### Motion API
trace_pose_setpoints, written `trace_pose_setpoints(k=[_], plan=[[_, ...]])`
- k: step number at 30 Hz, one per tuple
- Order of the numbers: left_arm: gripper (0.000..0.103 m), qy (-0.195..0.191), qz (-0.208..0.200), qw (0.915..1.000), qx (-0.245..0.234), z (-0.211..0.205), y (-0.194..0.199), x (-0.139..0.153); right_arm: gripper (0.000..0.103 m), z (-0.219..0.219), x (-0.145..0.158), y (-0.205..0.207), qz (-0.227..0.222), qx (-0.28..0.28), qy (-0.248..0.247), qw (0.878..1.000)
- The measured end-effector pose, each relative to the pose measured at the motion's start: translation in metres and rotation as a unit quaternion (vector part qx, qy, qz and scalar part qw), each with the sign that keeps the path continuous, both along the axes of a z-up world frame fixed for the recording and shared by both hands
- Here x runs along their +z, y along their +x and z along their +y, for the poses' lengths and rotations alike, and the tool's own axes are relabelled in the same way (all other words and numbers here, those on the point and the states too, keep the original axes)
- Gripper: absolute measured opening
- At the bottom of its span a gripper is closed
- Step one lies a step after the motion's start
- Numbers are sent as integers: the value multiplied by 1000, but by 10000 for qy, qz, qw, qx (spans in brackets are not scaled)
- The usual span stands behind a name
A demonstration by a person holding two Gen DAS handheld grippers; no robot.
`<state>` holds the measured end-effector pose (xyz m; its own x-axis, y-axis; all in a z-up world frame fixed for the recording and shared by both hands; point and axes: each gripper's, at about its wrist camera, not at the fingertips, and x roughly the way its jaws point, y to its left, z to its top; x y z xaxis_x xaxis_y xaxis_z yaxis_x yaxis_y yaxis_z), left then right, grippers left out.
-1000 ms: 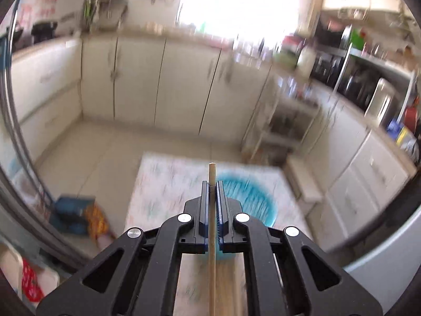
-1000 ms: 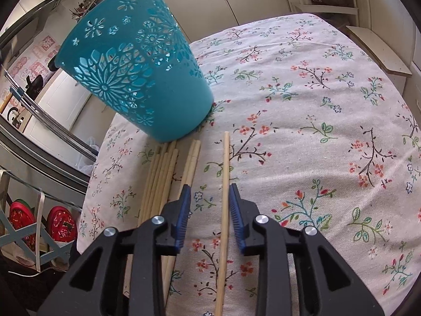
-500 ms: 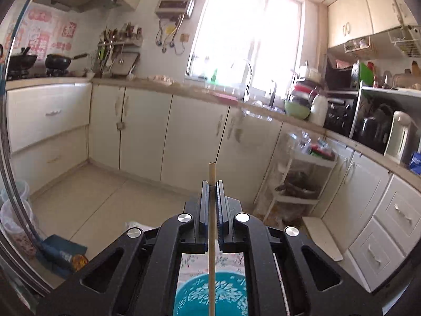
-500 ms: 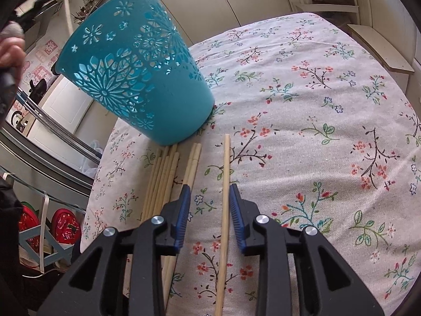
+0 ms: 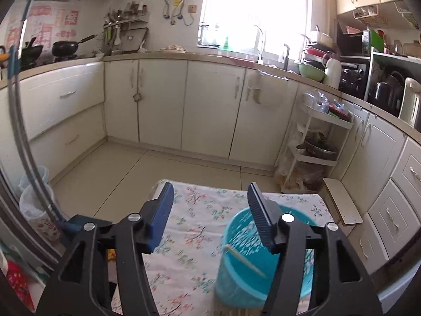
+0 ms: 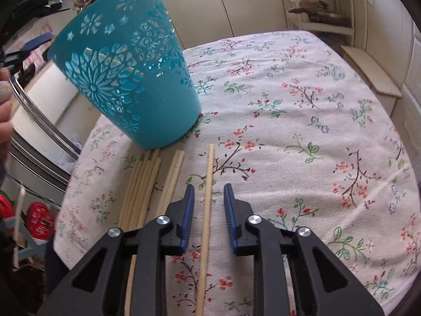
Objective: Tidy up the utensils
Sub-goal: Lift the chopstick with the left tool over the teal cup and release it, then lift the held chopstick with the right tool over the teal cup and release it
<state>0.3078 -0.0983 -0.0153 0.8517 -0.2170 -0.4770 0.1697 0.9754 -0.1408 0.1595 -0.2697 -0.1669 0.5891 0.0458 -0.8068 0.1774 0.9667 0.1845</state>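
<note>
**Single chopstick lies between the right gripper's closing jaws**

The right gripper (image 6: 208, 193) hangs over a floral tablecloth (image 6: 302, 121), its jaws just closing in on either side of one wooden chopstick (image 6: 206, 205) (pads not yet pressing it). A loose bundle of chopsticks (image 6: 143, 184) lies just left. Beyond them stands a teal cut-out basket (image 6: 126, 79), upright.

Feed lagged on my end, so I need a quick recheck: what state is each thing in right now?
Left gripper: jaws just opened, nothing between them.
Right gripper: jaws just closing, straddling a chopstick, pads not touching it.
Single chopstick: flat on the tablecloth.
Teal basket: upright, one chopstick leaning inside.
Chopstick bundle: lying beside the basket.
</note>
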Motion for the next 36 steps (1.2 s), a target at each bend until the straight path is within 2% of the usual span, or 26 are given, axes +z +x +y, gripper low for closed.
trace_pose_setpoints(k=[4, 6, 10, 14, 21, 26, 36], plan=[[69, -117, 229, 9993, 256, 40, -24, -16, 20, 23, -1, 2, 22, 225, -894, 9957], [71, -160, 353, 9984, 404, 59, -33, -29, 19, 26, -1, 2, 18, 242, -998, 9947], [71, -249, 756, 9934, 830, 97, -45, -57, 7, 22, -2, 2, 7, 189, -930, 9955], [73, -212, 970, 9905, 948, 116, -57, -82, 6, 16, -2, 2, -31, 49, -586, 9983], [74, -126, 1627, 9843, 677, 101, -50, -132, 5, 0, 4, -11, -159, -237, 461, 9985], [74, 107, 1727, 9840, 425, 82, -51, -149, 5, -3, 34, -27, -734, -222, 845, 9935], [78, 318, 1863, 9812, 385, 67, -40, -168, 5, -15, 100, -51, -1653, -96, 1294, 9777]])
